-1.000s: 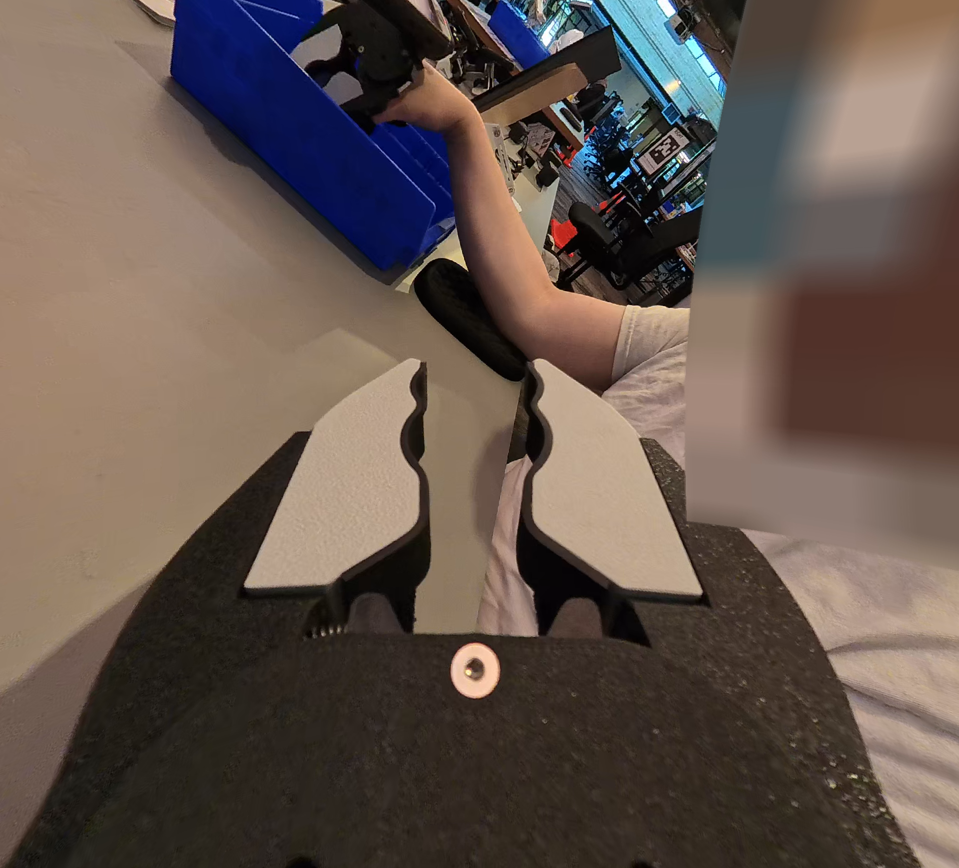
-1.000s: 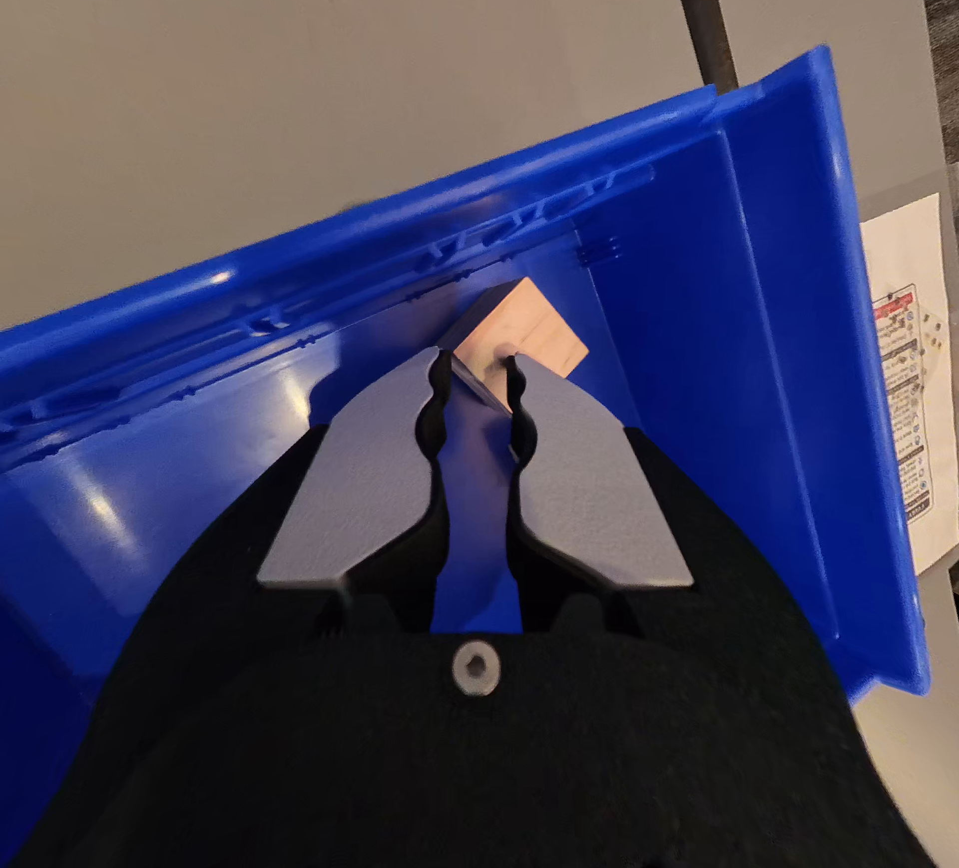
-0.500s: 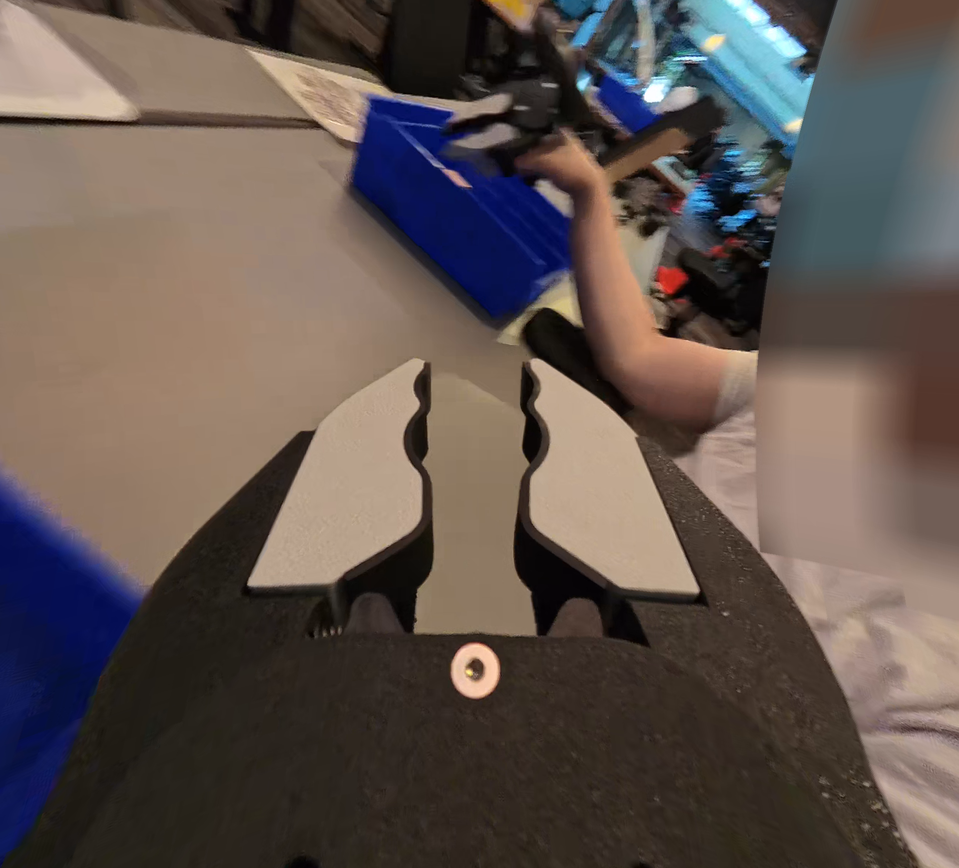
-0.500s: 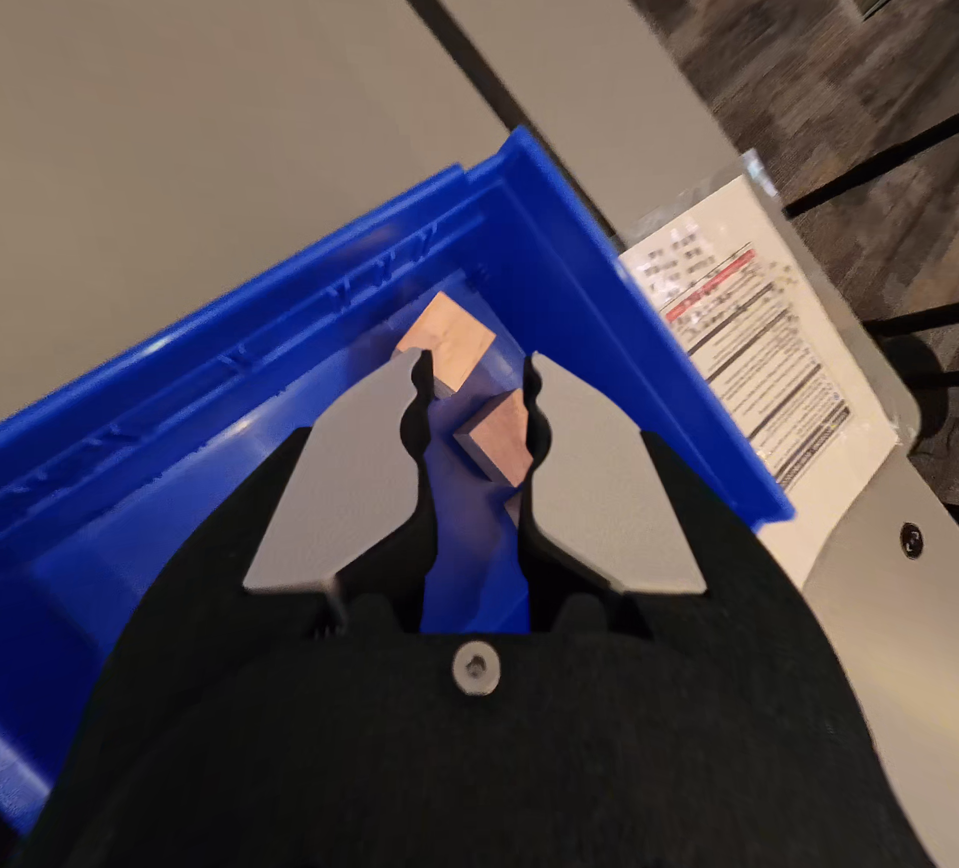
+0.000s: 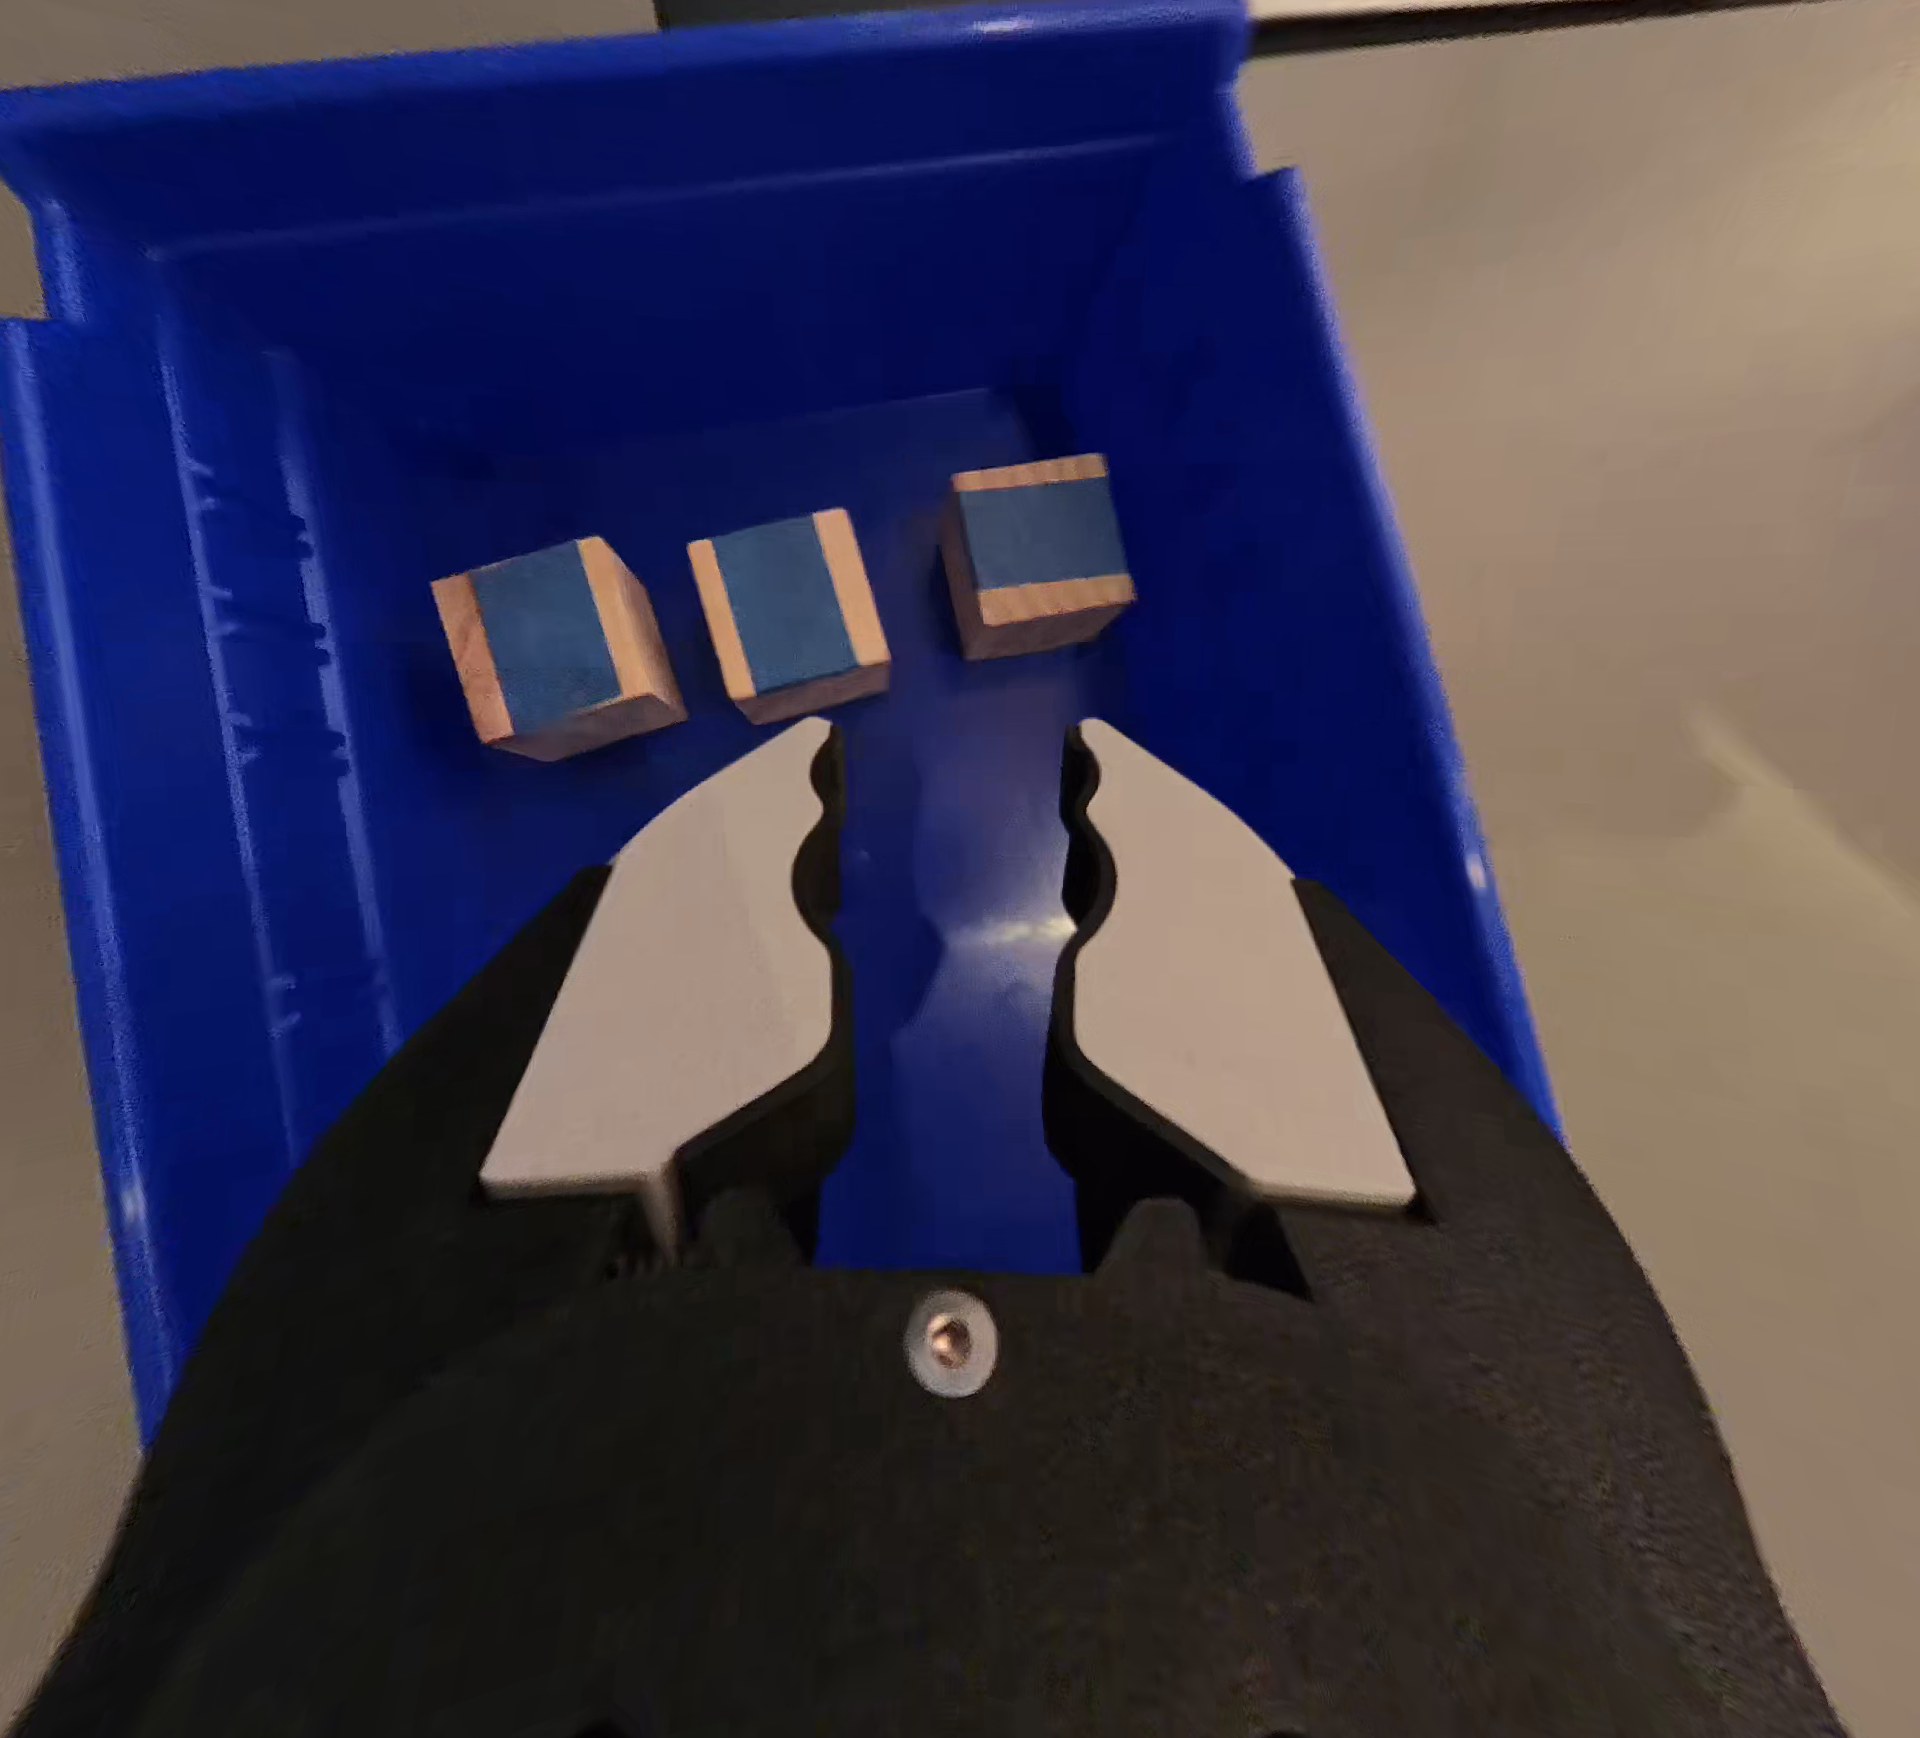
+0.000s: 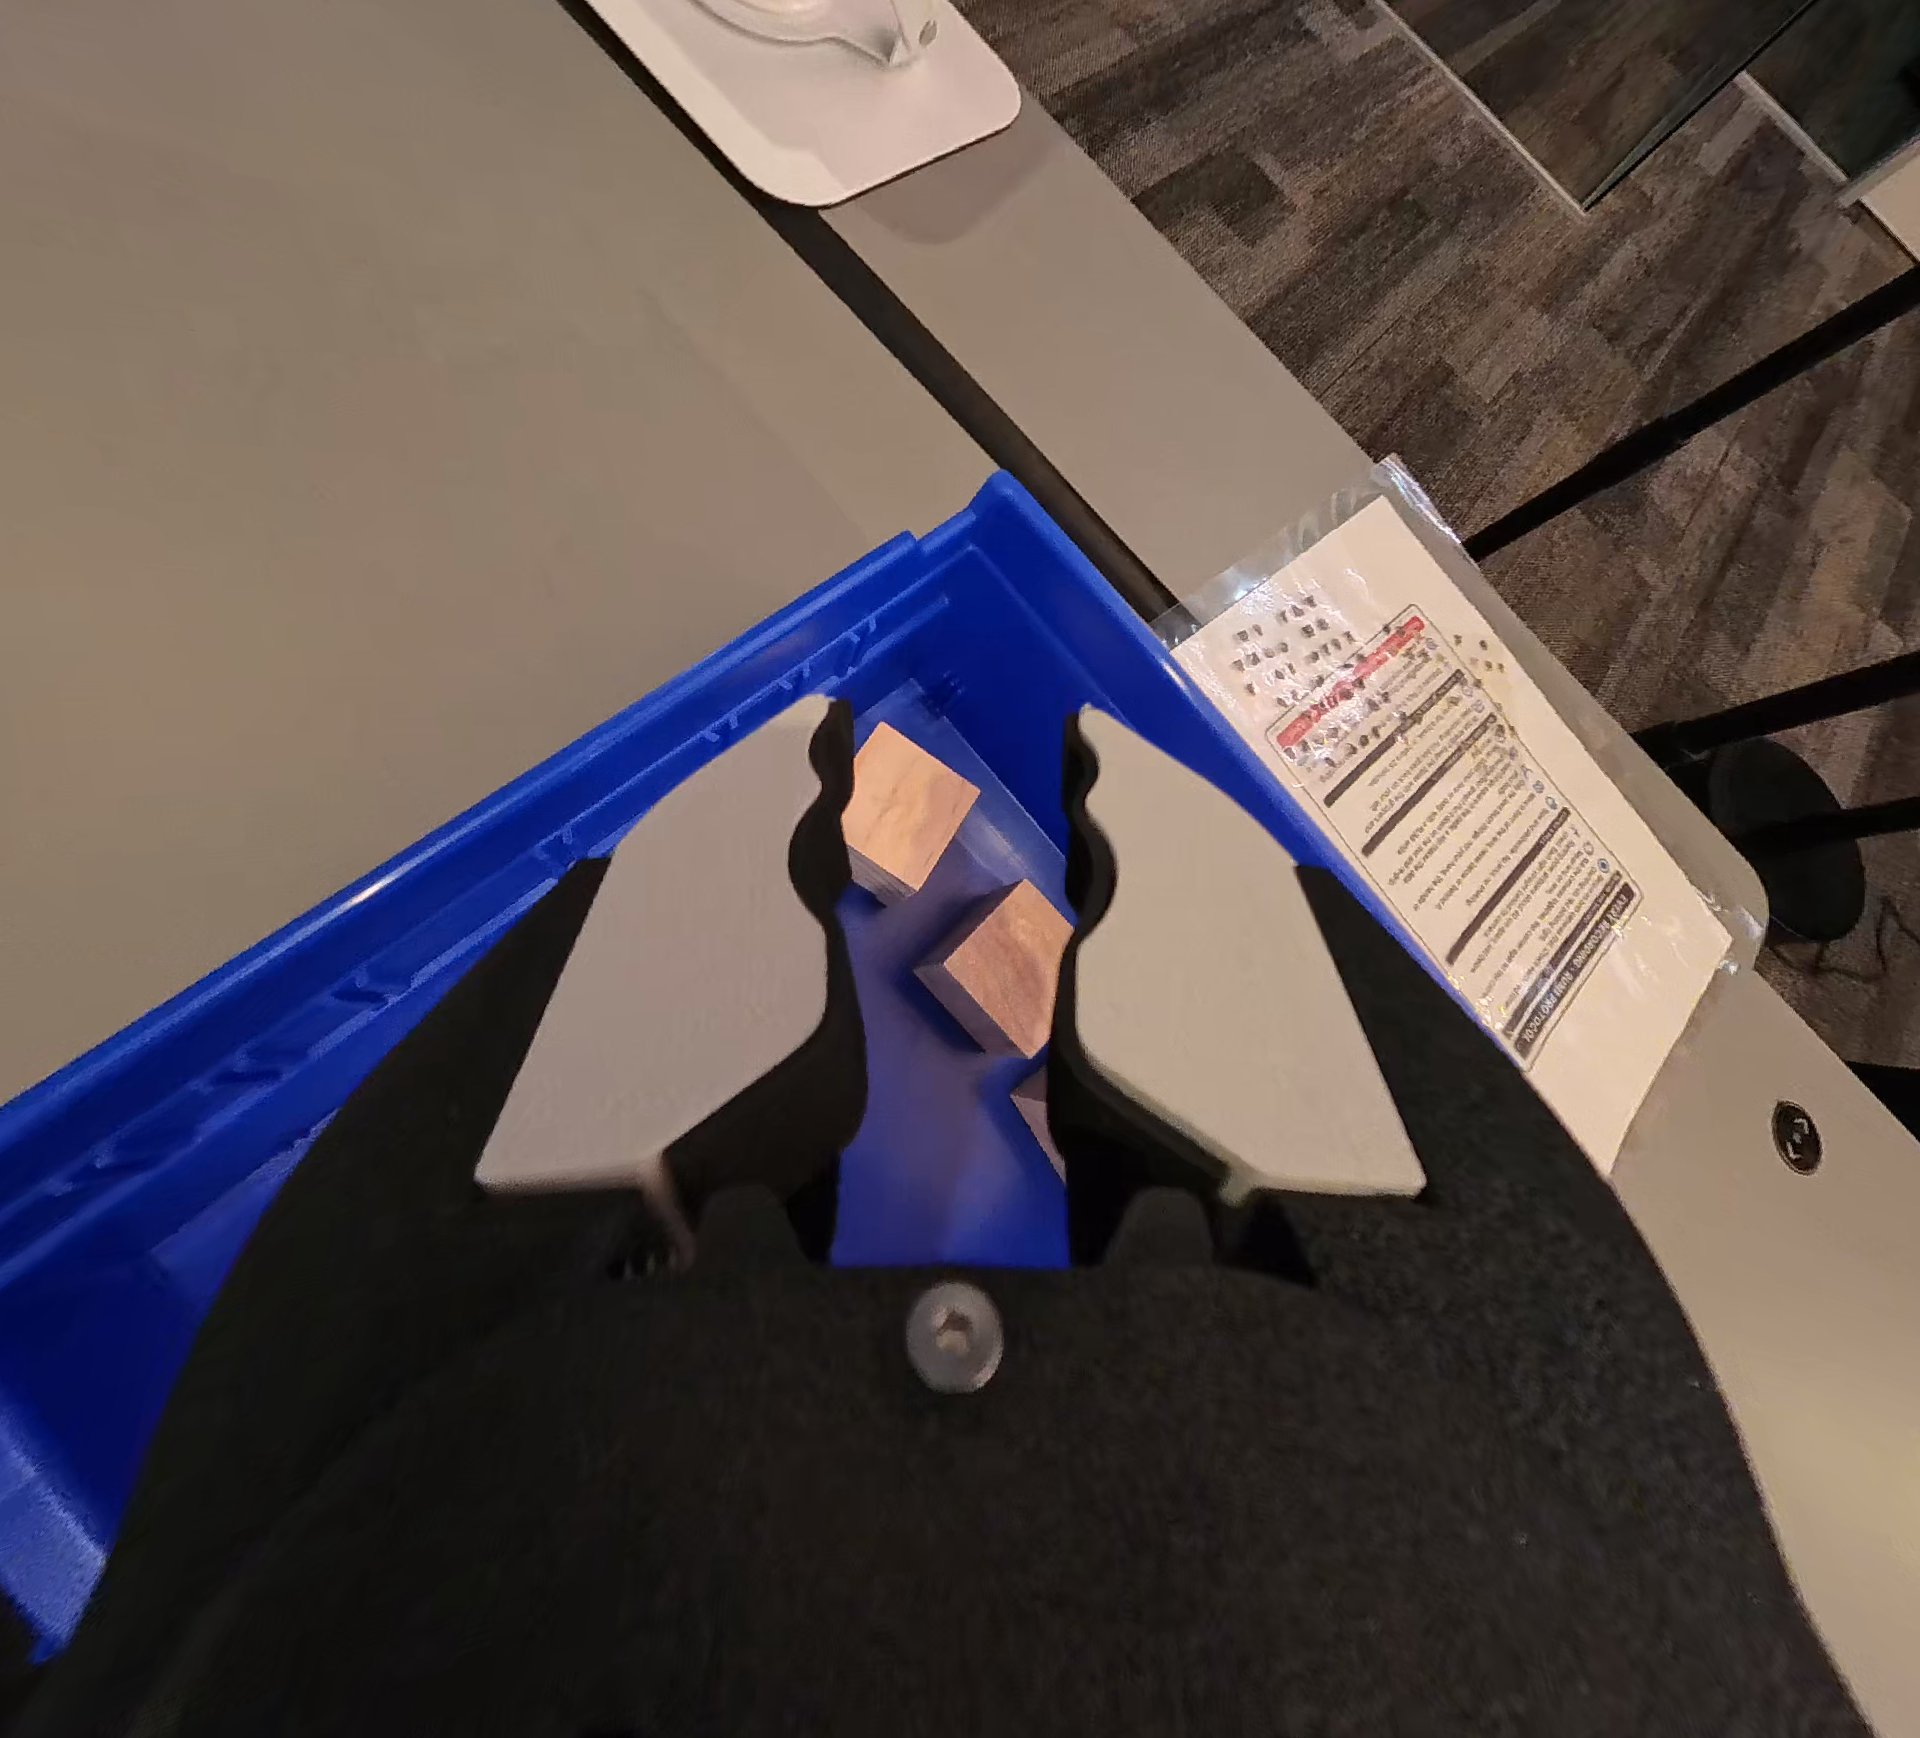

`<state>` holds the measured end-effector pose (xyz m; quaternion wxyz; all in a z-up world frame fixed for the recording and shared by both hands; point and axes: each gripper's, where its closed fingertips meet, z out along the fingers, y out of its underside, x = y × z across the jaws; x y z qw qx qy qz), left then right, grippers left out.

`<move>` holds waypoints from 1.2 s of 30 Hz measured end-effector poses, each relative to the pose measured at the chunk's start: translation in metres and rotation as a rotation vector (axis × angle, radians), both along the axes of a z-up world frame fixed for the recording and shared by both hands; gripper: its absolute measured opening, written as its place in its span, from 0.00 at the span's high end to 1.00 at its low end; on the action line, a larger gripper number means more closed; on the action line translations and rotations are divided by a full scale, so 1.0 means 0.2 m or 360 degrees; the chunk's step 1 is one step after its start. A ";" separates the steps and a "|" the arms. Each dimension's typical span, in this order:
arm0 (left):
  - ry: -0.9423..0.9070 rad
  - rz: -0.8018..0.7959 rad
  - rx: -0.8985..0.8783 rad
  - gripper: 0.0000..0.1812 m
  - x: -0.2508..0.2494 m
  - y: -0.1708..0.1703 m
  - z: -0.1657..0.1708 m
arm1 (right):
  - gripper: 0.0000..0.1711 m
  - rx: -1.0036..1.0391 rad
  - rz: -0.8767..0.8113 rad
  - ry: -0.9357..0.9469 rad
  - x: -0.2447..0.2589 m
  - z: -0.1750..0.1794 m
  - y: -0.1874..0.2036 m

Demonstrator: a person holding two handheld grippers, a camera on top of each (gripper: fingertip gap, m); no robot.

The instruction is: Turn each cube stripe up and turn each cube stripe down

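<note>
Hovering over a blue bin (image 5: 665,161), your left gripper (image 5: 948,732) is spread wide and holds nothing; three wooden cubes lie in a row on the bin floor, blue stripes up: left cube (image 5: 556,644), middle cube (image 5: 790,613), right cube (image 5: 1039,550). Your right gripper (image 6: 948,732), likewise open and empty, hangs above another blue bin (image 6: 582,805) on the tabletop (image 6: 364,389), where two plain-topped cubes (image 6: 904,815) (image 6: 997,966) show.

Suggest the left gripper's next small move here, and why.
Probably ease the left gripper forward and down over the middle cube in the blue bin. Its jaws are open and empty, just short of that cube, and all three cubes there show their blue stripe on top, so flipping can begin.
</note>
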<state>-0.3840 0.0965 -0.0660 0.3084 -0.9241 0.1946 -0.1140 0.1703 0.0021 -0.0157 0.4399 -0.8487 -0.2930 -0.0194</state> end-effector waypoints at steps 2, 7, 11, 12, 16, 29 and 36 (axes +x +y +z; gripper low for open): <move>0.0098 0.0064 -0.0067 0.76 -0.02 0.08 -0.07 | 0.78 -0.0011 0.0012 0.0004 0.00 -0.01 0.00; 0.0082 0.0142 -0.0285 0.72 0.00 0.16 -0.17 | 0.78 -0.0026 0.0017 0.0009 0.01 -0.01 -0.01; 0.0159 0.0162 -0.0337 0.72 0.00 0.20 -0.20 | 0.78 -0.0060 0.0019 -0.0002 0.02 -0.04 -0.02; 0.0180 0.0167 -0.0350 0.72 0.00 0.20 -0.21 | 0.78 -0.0072 0.0020 -0.0010 0.02 -0.04 -0.03; 0.0304 0.0189 -0.0390 0.73 -0.02 0.20 -0.22 | 0.78 -0.0110 0.0030 -0.0022 0.02 -0.07 -0.03; 0.0547 0.0258 -0.0513 0.75 -0.10 0.21 -0.32 | 0.78 -0.0206 0.0074 -0.0068 0.00 -0.14 -0.05; 0.0482 0.0249 -0.0491 0.75 -0.10 0.21 -0.30 | 0.78 -0.0248 0.0094 -0.0088 -0.01 -0.17 -0.05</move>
